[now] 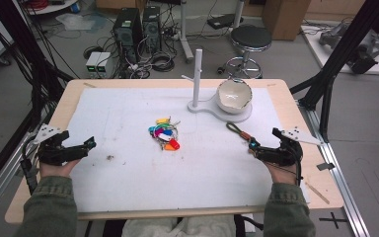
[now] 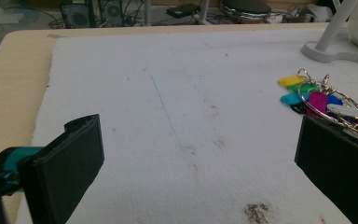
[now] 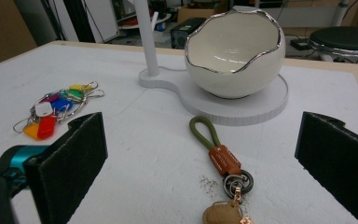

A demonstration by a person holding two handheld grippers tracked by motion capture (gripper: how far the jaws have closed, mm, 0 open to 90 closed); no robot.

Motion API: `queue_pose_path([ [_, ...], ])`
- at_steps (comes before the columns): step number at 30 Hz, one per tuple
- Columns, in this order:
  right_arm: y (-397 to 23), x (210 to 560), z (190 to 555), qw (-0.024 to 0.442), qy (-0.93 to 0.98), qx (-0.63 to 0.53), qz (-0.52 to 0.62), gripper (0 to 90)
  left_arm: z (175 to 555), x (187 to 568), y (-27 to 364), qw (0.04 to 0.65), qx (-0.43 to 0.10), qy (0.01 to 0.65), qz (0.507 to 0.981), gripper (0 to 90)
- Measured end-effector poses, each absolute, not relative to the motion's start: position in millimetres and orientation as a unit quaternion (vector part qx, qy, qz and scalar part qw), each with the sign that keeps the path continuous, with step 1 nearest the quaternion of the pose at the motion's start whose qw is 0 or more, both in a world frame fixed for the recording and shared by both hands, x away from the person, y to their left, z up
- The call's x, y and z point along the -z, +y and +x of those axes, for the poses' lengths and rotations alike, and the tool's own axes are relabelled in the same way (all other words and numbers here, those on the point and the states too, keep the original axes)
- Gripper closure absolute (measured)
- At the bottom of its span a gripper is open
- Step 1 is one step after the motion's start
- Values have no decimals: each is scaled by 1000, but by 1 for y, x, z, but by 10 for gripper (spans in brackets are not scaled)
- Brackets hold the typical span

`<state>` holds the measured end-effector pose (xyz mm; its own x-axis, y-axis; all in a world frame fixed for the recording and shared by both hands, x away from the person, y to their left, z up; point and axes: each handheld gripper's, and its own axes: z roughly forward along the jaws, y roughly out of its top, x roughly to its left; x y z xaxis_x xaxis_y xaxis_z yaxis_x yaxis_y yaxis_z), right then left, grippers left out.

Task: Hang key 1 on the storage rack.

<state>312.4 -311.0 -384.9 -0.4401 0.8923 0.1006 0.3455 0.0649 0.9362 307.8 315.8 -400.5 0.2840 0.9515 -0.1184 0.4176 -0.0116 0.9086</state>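
Lying just ahead of right gripper, leather keychain is seen, long axis pointing away; jaws released, nothing grasped.

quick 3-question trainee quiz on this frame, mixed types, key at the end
1. True or false: the left gripper is shut on the bunch of coloured key tags.
2. Which thing lies nearest the right gripper? A) the egg-shaped white bowl B) the keychain with the green loop C) the white post
3. Fill in: the bowl sits on the round end of the white ____.

Key:
1. False; both grippers are open and hold nothing.
2. B; it lies on the white mat just ahead of the open jaws.
3. Stand, the same base that carries the post.
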Motion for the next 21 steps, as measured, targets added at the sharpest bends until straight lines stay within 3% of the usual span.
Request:
queue_pose_path([
  [21,-301,382,315,251,696,-507,442,13,301,404,308,470,-279,516,660,18],
])
